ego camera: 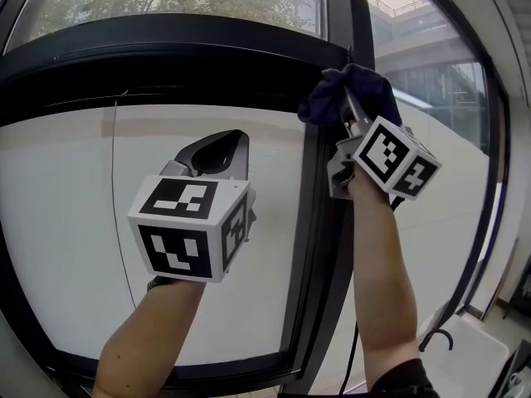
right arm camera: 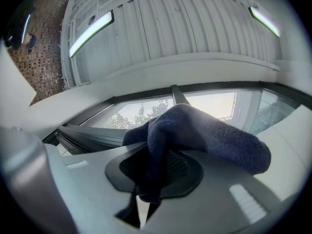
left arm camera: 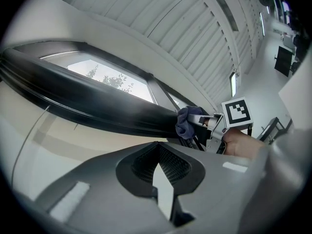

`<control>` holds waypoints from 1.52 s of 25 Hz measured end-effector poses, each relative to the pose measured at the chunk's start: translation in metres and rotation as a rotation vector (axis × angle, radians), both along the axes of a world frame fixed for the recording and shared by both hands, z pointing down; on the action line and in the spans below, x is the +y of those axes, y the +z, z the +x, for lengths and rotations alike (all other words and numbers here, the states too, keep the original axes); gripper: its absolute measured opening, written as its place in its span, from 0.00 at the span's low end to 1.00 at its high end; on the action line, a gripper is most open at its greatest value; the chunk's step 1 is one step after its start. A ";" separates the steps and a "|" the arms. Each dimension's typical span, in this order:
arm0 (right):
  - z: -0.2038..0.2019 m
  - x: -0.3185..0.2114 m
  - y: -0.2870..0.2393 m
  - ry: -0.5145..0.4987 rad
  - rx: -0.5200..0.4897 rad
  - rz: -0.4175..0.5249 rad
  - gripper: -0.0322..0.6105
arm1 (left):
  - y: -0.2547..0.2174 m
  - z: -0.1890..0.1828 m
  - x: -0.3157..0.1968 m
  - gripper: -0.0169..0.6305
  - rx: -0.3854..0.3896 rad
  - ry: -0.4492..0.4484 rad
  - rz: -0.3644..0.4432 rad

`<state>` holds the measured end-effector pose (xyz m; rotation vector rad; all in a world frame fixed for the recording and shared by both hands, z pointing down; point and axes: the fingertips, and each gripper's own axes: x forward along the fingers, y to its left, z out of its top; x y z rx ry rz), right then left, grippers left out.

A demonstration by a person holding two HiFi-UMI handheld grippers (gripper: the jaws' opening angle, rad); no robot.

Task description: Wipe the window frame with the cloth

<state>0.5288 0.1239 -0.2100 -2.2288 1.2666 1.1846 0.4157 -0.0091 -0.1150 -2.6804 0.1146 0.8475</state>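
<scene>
Cloth (ego camera: 348, 89), dark blue and bunched, is clamped in the right gripper (ego camera: 355, 121), high up where the window frame's vertical post (ego camera: 309, 247) meets the horizontal bar (ego camera: 166, 56). By the look of it, it's touching the black frame right at that corner. From there the bar runs off to the left and the post drops straight down below the cloth, so either stroke looks like the right arm's job, since it's the one at the frame. Lower and to the left, in front of the pane (ego camera: 66, 222), the left gripper (ego camera: 217, 146) hangs with jaws together on nothing.
</scene>
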 end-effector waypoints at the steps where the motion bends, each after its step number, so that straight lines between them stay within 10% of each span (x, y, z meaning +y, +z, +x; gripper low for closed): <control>1: 0.002 0.002 0.000 0.001 -0.007 0.002 0.15 | 0.000 0.000 0.001 0.02 -0.007 0.006 0.006; 22: -0.016 0.035 0.044 0.154 -0.106 -0.040 0.15 | 0.029 -0.011 0.014 0.02 -0.068 0.172 0.010; 38: 0.013 0.001 0.035 0.082 -0.020 -0.112 0.15 | 0.041 0.035 0.006 0.02 -0.082 0.026 -0.035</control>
